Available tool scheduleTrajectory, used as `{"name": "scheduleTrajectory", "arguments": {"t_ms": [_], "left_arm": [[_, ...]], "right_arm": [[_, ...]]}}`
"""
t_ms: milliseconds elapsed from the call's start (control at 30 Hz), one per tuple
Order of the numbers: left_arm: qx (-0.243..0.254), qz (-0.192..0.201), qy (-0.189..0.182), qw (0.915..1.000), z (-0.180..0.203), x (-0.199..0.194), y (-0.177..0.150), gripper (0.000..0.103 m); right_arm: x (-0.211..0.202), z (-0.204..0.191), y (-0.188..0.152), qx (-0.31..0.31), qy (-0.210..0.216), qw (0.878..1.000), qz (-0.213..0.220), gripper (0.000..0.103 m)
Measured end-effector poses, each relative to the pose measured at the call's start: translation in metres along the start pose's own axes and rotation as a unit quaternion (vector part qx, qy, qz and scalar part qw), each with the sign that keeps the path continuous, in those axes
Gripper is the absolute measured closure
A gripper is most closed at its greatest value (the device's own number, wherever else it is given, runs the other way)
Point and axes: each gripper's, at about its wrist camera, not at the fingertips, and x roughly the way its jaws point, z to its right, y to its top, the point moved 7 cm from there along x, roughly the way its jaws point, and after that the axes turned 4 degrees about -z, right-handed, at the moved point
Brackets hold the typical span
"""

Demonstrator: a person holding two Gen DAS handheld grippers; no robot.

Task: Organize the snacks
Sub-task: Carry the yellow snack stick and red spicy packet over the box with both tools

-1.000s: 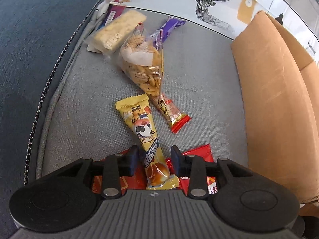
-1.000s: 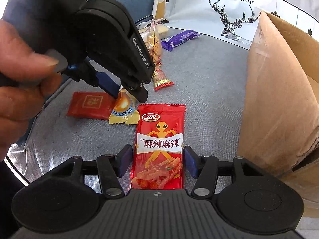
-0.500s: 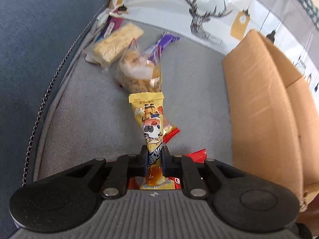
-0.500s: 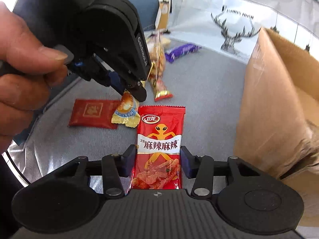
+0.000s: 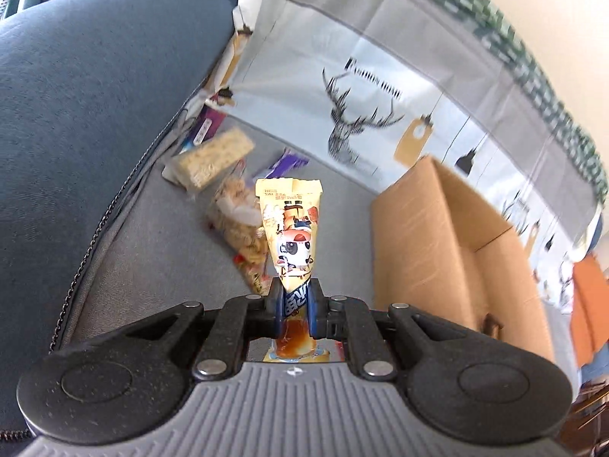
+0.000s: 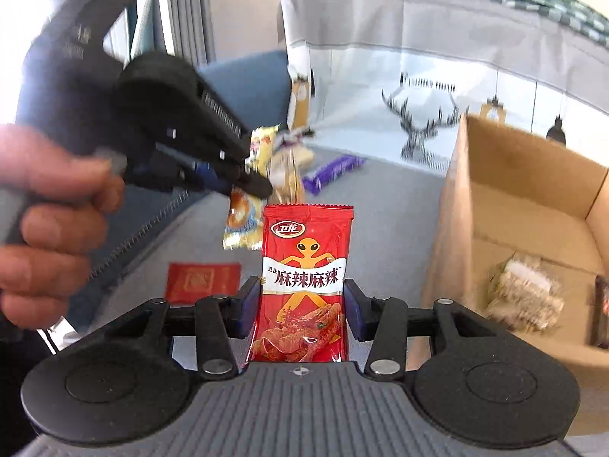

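We see a yellow packet [image 5: 291, 236] printed with a cartoon panda and a blue band, a red packet [image 6: 304, 285] bearing an orange alien and a white strip of dark red characters, a purple wrapper [image 6: 331, 169], a plain brown box [image 6: 514, 205], a grey cushion [image 5: 160, 251], and a white cloth [image 5: 361, 87] with a black deer drawing

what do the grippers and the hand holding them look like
Both grippers, left gripper and right gripper, have a ribbed grey body, matte black linkages with silver rivets, round black discs and blue finger pads. White lettering, blurred, marks the left one's side. The left hand is bare.
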Motion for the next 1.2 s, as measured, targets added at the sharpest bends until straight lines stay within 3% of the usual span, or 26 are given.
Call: {"name": "scheduleTrajectory", "arguments": {"t_ms": [367, 500, 600, 800, 1200], "left_arm": [[0.017, 0.031, -0.017, 0.9992, 0.019, -0.006, 0.007, 0.091], [0.035, 0.036, -0.017, 0.9986, 0.031, -0.003, 0.007, 0.091], [0.044, 0.041, -0.021, 0.998, 0.042, 0.001, 0.007, 0.091], [0.06, 0.06, -0.041, 0.9955, 0.066, 0.005, 0.008, 0.091], [0.08, 0.09, -0.097, 0.9879, 0.129, 0.015, 0.002, 0.091]], "right_arm": [[-0.056, 0.049, 0.053, 0.02, 0.008, 0.998, 0.06, 0.055], [-0.063, 0.081, 0.067, -0.023, -0.026, 0.997, 0.07, 0.055], [-0.064, 0.112, 0.065, -0.036, -0.064, 0.995, 0.071, 0.055], [-0.067, 0.164, 0.051, 0.029, -0.108, 0.991, 0.071, 0.055], [-0.082, 0.211, 0.045, 0.073, -0.161, 0.979, 0.097, 0.055]]}}
